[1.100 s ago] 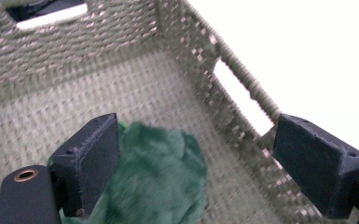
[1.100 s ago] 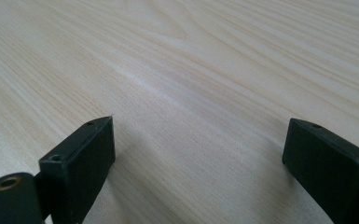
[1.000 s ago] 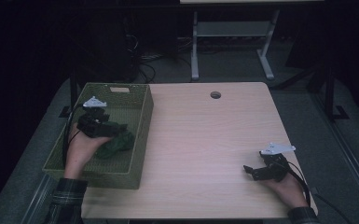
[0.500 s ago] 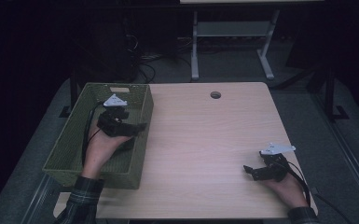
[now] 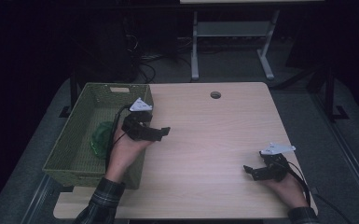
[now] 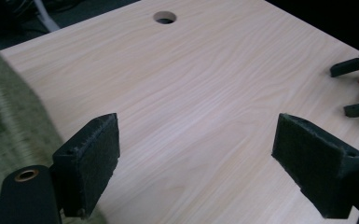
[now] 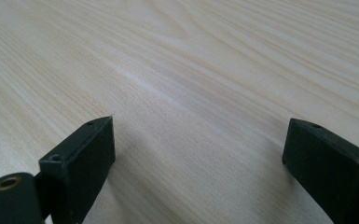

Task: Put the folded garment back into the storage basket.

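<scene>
A green woven basket (image 5: 67, 140) stands on the left end of the light wooden table (image 5: 205, 140). A crumpled green thing (image 5: 100, 139) lies inside it. My left gripper (image 5: 162, 133) hovers just past the basket's right rim, over the table. In the left gripper view it (image 6: 198, 135) is open, with nothing between its jaws, and the basket (image 6: 9, 116) blurs past at the left. My right gripper (image 5: 249, 171) rests low near the table's front right, pointing left. In the right gripper view it (image 7: 200, 128) stands open and empty over bare wood.
A round cable hole (image 5: 215, 94) sits near the table's far edge. The right gripper (image 6: 341, 91) appears far off in the left gripper view. Beyond the table are a dark floor, cables and a white metal frame (image 5: 233, 32).
My left gripper has risen out of the basket and swung right, over its rim to the table. The green thing stays in the basket. The right gripper has not moved.
</scene>
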The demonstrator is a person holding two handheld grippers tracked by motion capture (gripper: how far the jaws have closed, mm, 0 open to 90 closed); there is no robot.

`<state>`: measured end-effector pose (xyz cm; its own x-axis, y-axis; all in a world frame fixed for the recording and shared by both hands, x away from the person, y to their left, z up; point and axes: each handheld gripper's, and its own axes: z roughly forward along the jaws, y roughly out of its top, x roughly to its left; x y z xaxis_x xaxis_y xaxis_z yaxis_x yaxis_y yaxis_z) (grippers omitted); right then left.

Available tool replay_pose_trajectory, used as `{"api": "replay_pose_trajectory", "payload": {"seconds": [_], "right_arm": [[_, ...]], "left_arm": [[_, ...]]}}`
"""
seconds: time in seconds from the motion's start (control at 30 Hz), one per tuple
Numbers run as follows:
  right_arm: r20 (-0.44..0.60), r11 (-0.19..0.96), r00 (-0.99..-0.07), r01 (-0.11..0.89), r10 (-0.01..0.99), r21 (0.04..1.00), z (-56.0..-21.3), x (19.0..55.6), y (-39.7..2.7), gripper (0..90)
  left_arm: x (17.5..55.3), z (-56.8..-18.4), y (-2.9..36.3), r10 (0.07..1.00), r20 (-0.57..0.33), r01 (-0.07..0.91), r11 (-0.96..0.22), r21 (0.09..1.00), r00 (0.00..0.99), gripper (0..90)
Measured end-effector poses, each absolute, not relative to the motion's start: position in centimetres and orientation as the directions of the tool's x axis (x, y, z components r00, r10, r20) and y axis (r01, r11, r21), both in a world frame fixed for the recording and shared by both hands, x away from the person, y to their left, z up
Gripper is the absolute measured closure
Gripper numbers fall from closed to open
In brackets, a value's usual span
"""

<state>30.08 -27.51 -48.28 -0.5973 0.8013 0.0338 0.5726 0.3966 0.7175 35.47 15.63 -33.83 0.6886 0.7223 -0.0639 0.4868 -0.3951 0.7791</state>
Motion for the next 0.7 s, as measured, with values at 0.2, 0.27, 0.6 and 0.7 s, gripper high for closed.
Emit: {"api": "replay_pose_trajectory", "payload": {"seconds": [0.2,0.27,0.6,0.7], "right_arm": [[0.034,0.397,-0.598,0.571,0.801,0.719,-48.3,30.1,-27.5,8.9],[0.033,0.397,-0.598,0.571,0.801,0.719,-48.3,30.1,-27.5,8.9],[0.034,0.396,-0.597,0.572,0.801,0.718,-48.3,30.1,-27.5,8.9],[0.035,0.396,-0.597,0.573,0.801,0.718,-48.3,30.1,-27.5,8.9]], "left_arm": [[34.9,-35.1,12.9,0.686,-0.066,0.469,-0.421,0.776,0.724,14.2],[34.8,-35.5,12.4,0.680,-0.064,0.466,-0.428,0.774,0.731,14.2],[34.3,-38.3,10.4,0.646,-0.040,0.437,-0.467,0.769,0.762,14.1],[34.1,-39.2,10.2,0.641,-0.034,0.430,-0.473,0.769,0.767,14.1]]}}
